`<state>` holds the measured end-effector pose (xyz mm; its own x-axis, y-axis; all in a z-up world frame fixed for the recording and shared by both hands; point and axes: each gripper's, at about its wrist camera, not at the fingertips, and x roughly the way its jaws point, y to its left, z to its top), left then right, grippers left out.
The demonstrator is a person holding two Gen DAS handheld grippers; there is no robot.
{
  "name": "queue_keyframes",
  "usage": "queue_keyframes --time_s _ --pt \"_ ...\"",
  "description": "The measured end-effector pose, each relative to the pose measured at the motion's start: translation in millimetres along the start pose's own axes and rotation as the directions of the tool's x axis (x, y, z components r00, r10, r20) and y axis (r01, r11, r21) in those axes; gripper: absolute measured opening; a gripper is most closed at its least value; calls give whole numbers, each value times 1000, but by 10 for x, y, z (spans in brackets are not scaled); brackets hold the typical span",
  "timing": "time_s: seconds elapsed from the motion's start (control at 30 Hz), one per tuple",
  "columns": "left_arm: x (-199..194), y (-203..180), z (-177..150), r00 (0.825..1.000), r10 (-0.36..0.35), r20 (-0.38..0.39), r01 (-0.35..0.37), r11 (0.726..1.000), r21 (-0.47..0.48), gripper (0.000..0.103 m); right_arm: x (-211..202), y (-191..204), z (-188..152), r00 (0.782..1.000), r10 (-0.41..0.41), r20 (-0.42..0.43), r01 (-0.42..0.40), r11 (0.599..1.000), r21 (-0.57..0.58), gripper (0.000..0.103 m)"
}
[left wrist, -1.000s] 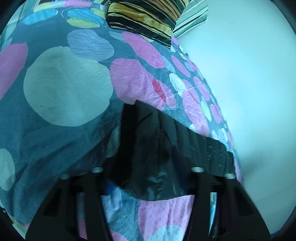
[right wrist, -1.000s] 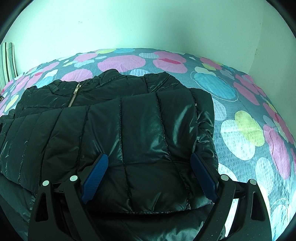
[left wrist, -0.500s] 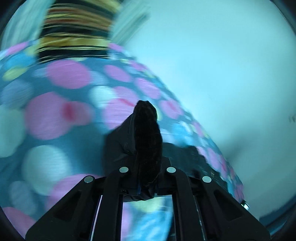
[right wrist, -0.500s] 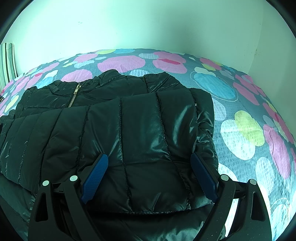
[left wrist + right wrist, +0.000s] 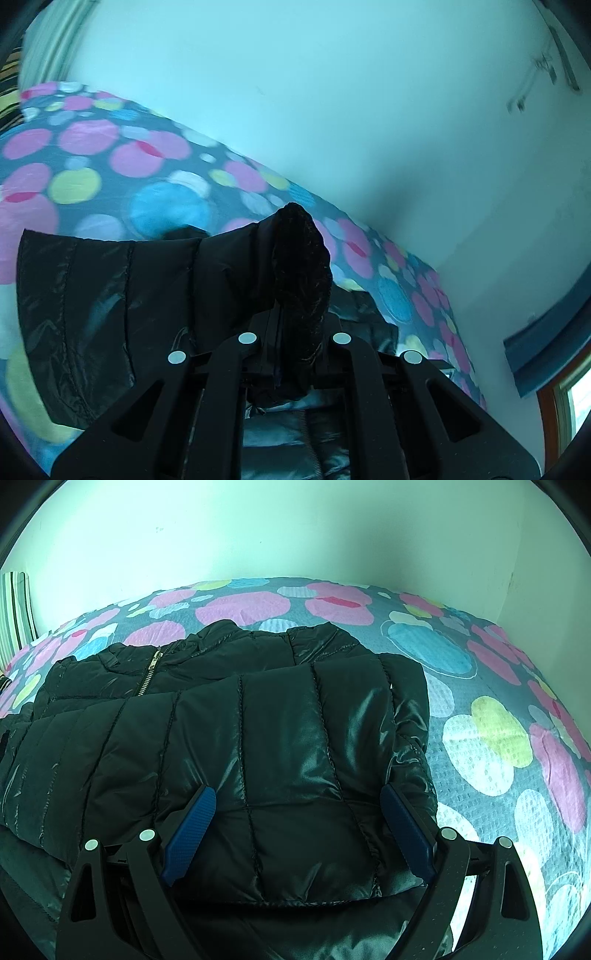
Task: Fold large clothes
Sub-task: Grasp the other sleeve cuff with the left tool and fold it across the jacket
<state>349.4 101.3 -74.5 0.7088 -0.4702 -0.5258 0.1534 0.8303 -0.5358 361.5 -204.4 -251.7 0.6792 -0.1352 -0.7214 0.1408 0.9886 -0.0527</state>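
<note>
- Gripping a dark knit cuff (image 5: pixel 301 266) of the black puffer jacket (image 5: pixel 258 746), my left gripper (image 5: pixel 295 332) is clenched tight on it; the cuff is standing up between the two fingers at the middle of the left wrist view.
- I am holding the cuff lifted above the dotted bedspread (image 5: pixel 92 177), and the sleeve (image 5: pixel 110 295) is hanging from it toward the lower left of the frame. I think I am holding it high so that the sleeve can be carried over the body of the jacket without dragging on the cover.
- My right gripper (image 5: pixel 295 834) is released, with its blue pads (image 5: pixel 190 830) spread wide on both sides of a quilted panel in the lower middle of the right wrist view. It is grasping nothing. I cannot tell if the fingers are pressing on the fabric or only hovering just above it; my guess is that it is keeping the folded part steady.
- The jacket is lying on the bedspread, filling the centre and left of the right wrist view. The other sleeve (image 5: pixel 184 757) is already lying folded across the chest.
- The collar and the zipper (image 5: pixel 149 672) are pointing to the upper part of the frame, toward the wall (image 5: pixel 295 528), so the long axis is running from the bottom of the frame to the top. The folded sleeve is lying across this axis, from left to right.
</note>
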Motion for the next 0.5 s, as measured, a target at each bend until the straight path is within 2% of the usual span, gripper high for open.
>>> queue_keyframes --time_s 0.13,0.23,0.37,0.5 --pt "506 -360 -166 996 -37 -76 40 999 37 9 -3 -2 -6 1000 3 1 -3 1000 3 89" --pt "833 -456 -332 990 -36 -138 45 997 59 9 -3 0 -5 1000 8 2 -8 1000 7 89" --pt "1255 -552 -596 972 -25 -232 39 998 56 9 -3 -6 -1 1000 17 4 -17 1000 14 89" --pt "1455 -555 -831 960 0 -281 17 998 58 9 -9 -21 -6 1000 21 5 -22 1000 19 89"
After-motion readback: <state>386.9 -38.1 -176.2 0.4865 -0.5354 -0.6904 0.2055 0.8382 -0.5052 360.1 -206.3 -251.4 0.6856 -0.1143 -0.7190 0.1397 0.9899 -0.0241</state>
